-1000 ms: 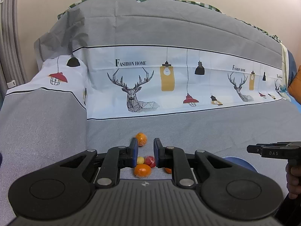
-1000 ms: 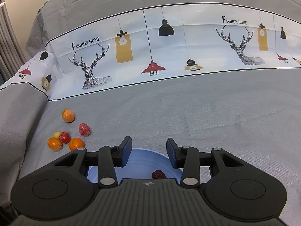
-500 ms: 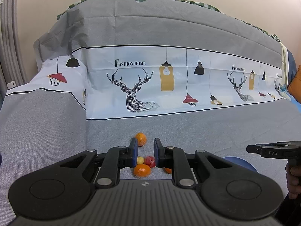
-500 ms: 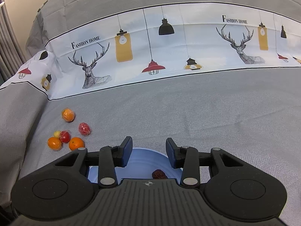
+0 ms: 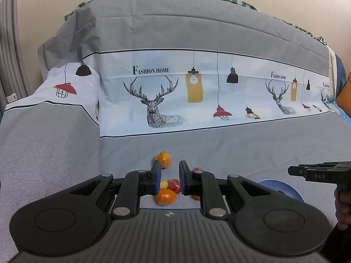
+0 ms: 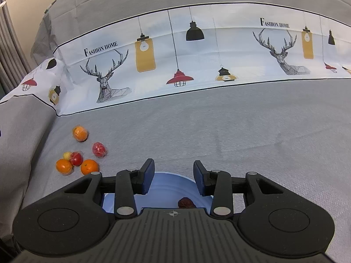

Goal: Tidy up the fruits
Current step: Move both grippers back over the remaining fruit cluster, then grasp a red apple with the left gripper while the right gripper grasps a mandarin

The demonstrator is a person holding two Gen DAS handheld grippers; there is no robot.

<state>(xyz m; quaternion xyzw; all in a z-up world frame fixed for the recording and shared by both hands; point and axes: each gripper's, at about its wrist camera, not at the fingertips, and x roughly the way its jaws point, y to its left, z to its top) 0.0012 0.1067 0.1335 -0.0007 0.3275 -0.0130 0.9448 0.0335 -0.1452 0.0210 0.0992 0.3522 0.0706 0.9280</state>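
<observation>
Several wrapped fruits lie on the grey cover. In the right wrist view, three oranges point(image 6: 89, 167), two red fruits point(image 6: 99, 150) and a small yellow one point(image 6: 67, 155) cluster at the left. A blue bowl point(image 6: 173, 183) holds one dark brown fruit point(image 6: 186, 202). My right gripper point(image 6: 173, 175) is open and empty, just above the bowl. My left gripper point(image 5: 169, 176) is open and empty, hovering above the cluster; an orange point(image 5: 165, 196), a red fruit point(image 5: 174, 184) and a yellow one point(image 5: 163, 184) show between its fingers. A far orange point(image 5: 163, 159) lies beyond.
The surface is a sofa under a grey cover, with a white deer-and-lamp printed band point(image 5: 197, 92) on the backrest. A covered armrest point(image 6: 17, 135) rises left of the fruits. The bowl point(image 5: 283, 189) and right gripper point(image 5: 318, 174) show at the left view's right.
</observation>
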